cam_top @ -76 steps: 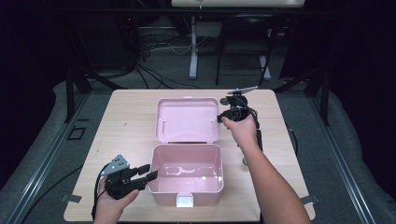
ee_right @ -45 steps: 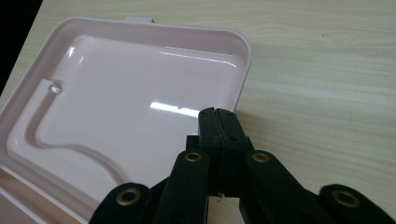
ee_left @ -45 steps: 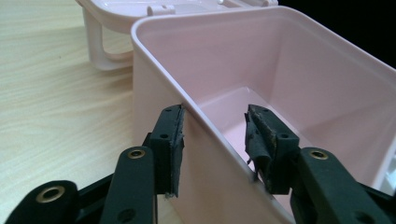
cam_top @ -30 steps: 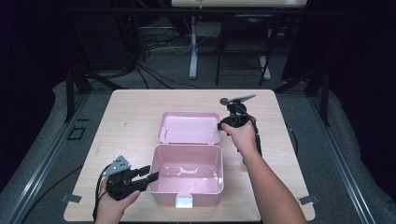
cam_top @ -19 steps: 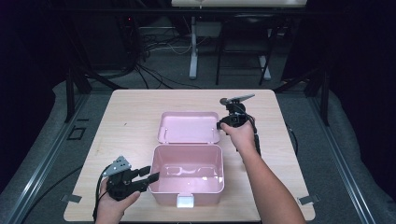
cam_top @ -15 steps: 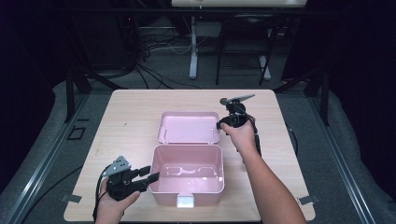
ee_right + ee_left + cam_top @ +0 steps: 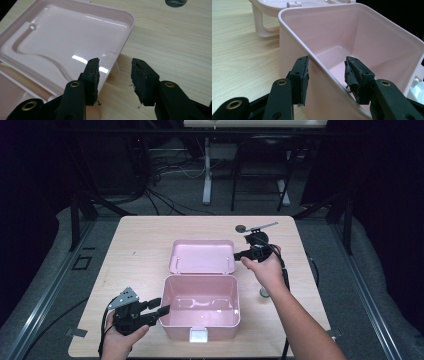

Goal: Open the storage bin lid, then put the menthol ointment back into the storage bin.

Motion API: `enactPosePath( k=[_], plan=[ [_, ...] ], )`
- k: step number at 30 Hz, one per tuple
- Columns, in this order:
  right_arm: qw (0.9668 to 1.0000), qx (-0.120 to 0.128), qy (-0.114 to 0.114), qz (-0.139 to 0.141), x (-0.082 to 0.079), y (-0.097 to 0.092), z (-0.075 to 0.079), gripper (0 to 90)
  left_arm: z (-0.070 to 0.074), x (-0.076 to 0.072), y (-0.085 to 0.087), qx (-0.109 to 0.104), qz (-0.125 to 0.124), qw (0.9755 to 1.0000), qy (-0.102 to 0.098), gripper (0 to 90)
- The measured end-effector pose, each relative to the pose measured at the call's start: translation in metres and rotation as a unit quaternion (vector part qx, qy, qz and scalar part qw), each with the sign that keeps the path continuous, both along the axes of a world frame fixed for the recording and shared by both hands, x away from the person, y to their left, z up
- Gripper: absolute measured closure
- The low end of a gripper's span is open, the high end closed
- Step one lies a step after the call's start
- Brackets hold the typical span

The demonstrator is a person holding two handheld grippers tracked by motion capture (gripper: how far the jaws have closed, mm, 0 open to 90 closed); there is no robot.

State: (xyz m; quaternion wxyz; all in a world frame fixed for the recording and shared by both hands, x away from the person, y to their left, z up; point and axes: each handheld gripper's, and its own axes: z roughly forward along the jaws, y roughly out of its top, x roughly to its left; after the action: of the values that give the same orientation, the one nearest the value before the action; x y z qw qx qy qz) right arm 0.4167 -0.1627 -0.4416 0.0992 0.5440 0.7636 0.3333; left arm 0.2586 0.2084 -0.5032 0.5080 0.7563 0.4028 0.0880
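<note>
An open pink plastic box (image 7: 200, 295) stands near the table's front edge, and its lid (image 7: 202, 256) lies folded back flat behind it. My left gripper (image 7: 159, 306) is open astride the box's left wall (image 7: 317, 62), one pad outside and one inside. Its jaws have just been opening a little. At the lid's right edge my right gripper (image 7: 241, 251) is open. Its jaws have just been opening, and the lid's rim (image 7: 125, 37) shows below the gap, unpressed. My right gripper (image 7: 114, 72) hangs slightly above the table; my left gripper (image 7: 325, 72) sits level with the box rim.
A dark round disc (image 7: 240, 227) and a thin grey rod (image 7: 262, 225) lie behind my right gripper. A small round piece (image 7: 263, 293) lies right of the box. A white latch (image 7: 198, 336) hangs on the box's front. Cables cross the floor beyond the table.
The lid has swung back from a raised tilt to lie flat. The right gripper has let its edge go, opened, and lifted slightly to the right. The left hand has stayed put.
</note>
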Motion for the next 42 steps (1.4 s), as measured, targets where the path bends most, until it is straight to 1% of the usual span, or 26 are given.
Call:
enactPosePath(
  k=[2, 3, 4, 5, 6, 7, 9, 13, 15, 17, 19, 20, 21, 22, 23, 25, 27, 28, 29, 30, 31, 32, 33, 39, 40, 42],
  plan=[
    [0.9999, -0.01, -0.003, 0.008, -0.005, -0.002, 0.001, 54.2, 0.001, -0.001, 0.001, -0.001, 0.001, 1.0, 0.001, 53.8],
    [0.9998, -0.014, -0.001, 0.011, -0.006, -0.003, 0.001, 53.2, 0.002, 0.0, 0.001, -0.001, 0.001, 1.0, -0.001, 53.7],
    [0.9995, -0.025, 0.001, 0.018, -0.008, -0.004, 0.0, 51.3, 0.002, 0.0, 0.002, -0.002, 0.003, 1.0, -0.001, 53.7],
    [0.9993, -0.032, 0.008, 0.02, -0.009, -0.005, 0.0, 50.5, 0.002, 0.0, 0.002, -0.003, 0.003, 1.0, -0.001, 53.7],
    [0.9988, -0.042, 0.005, 0.024, -0.011, -0.007, -0.001, 49.4, 0.001, 0.0, 0.002, -0.003, 0.003, 1.0, 0.0, 53.7],
    [0.9985, -0.047, 0.0, 0.027, -0.012, -0.008, -0.001, 49.3, 0.001, 0.0, 0.002, -0.003, 0.003, 1.0, 0.0, 53.7],
    [0.9979, -0.057, 0.001, 0.032, -0.014, -0.012, -0.002, 49.3, 0.001, 0.0, 0.002, -0.001, 0.003, 1.0, 0.001, 53.7],
    [0.997, -0.07, 0.006, 0.033, -0.016, -0.022, -0.003, 48.8, 0.001, -0.001, 0.003, -0.002, 0.004, 1.0, 0.0, 53.7],
    [0.9959, -0.082, 0.015, 0.036, -0.016, -0.025, -0.004, 48.1, 0.001, -0.001, 0.003, 0.0, 0.004, 1.0, 0.0, 53.7],
    [0.9942, -0.097, 0.031, 0.037, -0.017, -0.027, -0.006, 48.0, 0.001, 0.0, 0.003, 0.0, 0.004, 1.0, 0.002, 53.7],
    [0.9903, -0.123, 0.045, 0.047, -0.018, -0.028, -0.01, 48.0, 0.001, 0.0, 0.004, 0.001, 0.004, 1.0, 0.001, 53.7],
    [0.9884, -0.133, 0.055, 0.047, -0.018, -0.029, -0.012, 48.0, 0.001, 0.0, 0.004, 0.0, 0.004, 1.0, 0.001, 53.7],
    [0.9871, -0.139, 0.061, 0.051, -0.018, -0.03, -0.014, 47.7, 0.001, 0.0, 0.004, 0.001, 0.005, 1.0, 0.001, 53.7],
    [0.9851, -0.145, 0.077, 0.051, -0.017, -0.031, -0.017, 45.6, 0.001, 0.0, 0.003, 0.0, 0.004, 1.0, 0.001, 53.7],
    [0.9839, -0.148, 0.086, 0.052, -0.017, -0.032, -0.018, 45.0, 0.001, 0.0, 0.003, 0.0, 0.004, 1.0, 0.002, 53.7],
    [0.9817, -0.154, 0.097, 0.054, -0.016, -0.033, -0.02, 45.0, 0.001, 0.0, 0.003, 0.001, 0.004, 1.0, 0.001, 53.7],
    [0.9811, -0.154, 0.106, 0.052, -0.015, -0.034, -0.023, 44.1, 0.001, 0.0, 0.003, 0.001, 0.003, 1.0, 0.001, 53.7],
    [0.9793, -0.158, 0.115, 0.054, -0.015, -0.035, -0.024, 43.6, 0.001, 0.0, 0.003, 0.001, 0.004, 1.0, 0.001, 53.6],
    [0.9795, -0.154, 0.118, 0.052, -0.014, -0.035, -0.026, 42.9, 0.0, 0.0, 0.003, -0.001, 0.005, 1.0, 0.002, 53.5],
    [0.9777, -0.159, 0.126, 0.055, -0.013, -0.036, -0.027, 42.5, 0.001, 0.0, 0.004, -0.001, 0.006, 1.0, 0.001, 53.4],
    [0.9772, -0.16, 0.129, 0.051, -0.013, -0.036, -0.029, 42.3, 0.001, 0.0, 0.004, 0.0, 0.005, 1.0, 0.001, 53.2],
    [0.976, -0.165, 0.132, 0.052, -0.013, -0.037, -0.03, 42.2, 0.001, 0.0, 0.004, 0.0, 0.006, 1.0, 0.001, 53.2],
    [0.976, -0.166, 0.132, 0.051, -0.012, -0.037, -0.032, 42.1, 0.001, 0.0, 0.004, -0.002, 0.006, 1.0, 0.0, 53.2],
    [0.9705, -0.178, 0.156, 0.046, -0.012, -0.041, -0.039, 41.5, 0.001, -0.001, 0.005, -0.003, 0.008, 1.0, 0.0, 53.2],
    [0.9693, -0.182, 0.159, 0.047, -0.012, -0.042, -0.04, 41.2, 0.001, 0.0, 0.005, -0.003, 0.008, 1.0, 0.0, 53.2],
    [0.9679, -0.186, 0.163, 0.046, -0.011, -0.043, -0.041, 40.7, 0.001, 0.0, 0.005, -0.002, 0.008, 1.0, 0.001, 53.0]
  ],
)
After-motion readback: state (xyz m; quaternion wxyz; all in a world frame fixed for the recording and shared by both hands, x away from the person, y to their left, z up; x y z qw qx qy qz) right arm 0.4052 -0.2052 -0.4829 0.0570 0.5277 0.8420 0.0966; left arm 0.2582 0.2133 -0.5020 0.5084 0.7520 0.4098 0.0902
